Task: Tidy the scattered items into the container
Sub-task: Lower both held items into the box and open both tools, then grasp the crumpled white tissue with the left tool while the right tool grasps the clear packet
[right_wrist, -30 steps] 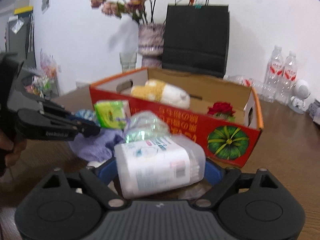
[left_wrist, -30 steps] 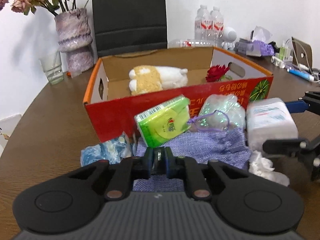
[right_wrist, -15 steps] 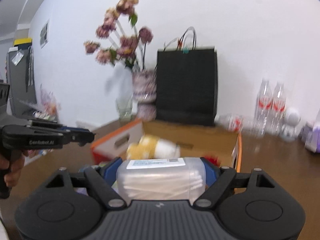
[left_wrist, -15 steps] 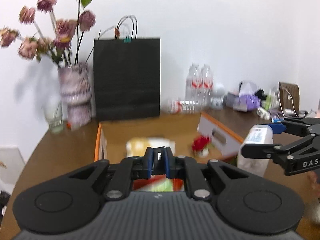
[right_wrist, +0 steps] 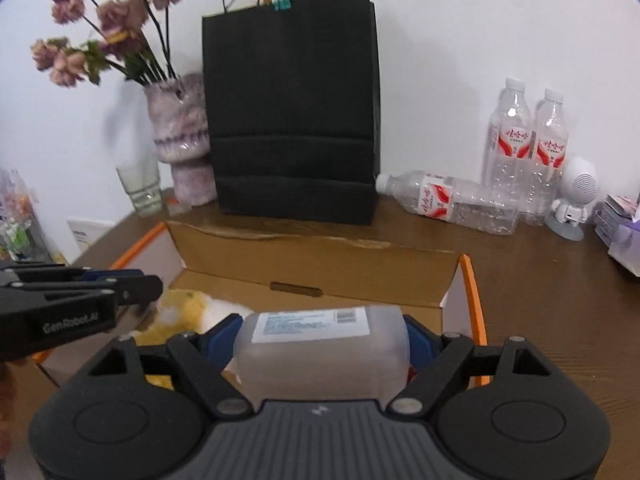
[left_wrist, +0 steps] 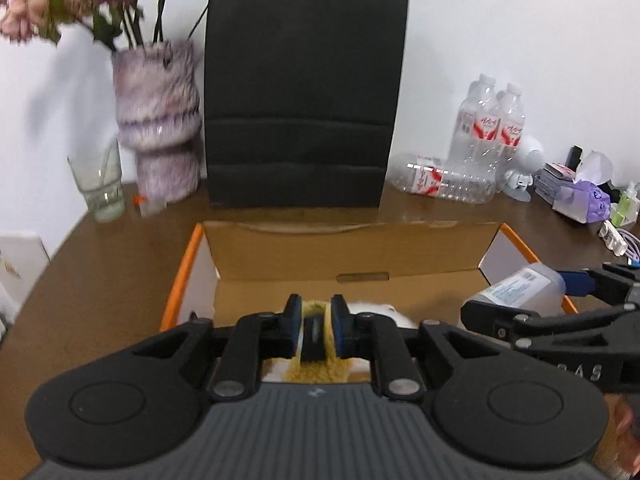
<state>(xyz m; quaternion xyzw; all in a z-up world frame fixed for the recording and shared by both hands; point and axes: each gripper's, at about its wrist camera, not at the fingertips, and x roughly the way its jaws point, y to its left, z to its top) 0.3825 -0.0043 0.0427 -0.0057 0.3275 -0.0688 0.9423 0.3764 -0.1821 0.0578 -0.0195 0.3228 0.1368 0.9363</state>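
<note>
Plush toy (left_wrist: 316,364) lies in the box (left_wrist: 352,248), paper bag (left_wrist: 300,92) behind it.

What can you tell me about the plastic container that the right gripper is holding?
The cotton swab container is a translucent, frosted plastic tub with rounded corners and a white printed label with a barcode on its top side. It lies on its side, clamped between the blue pads of the right gripper, in the air above the right part of the open cardboard box. Only the pads touch it.
</note>
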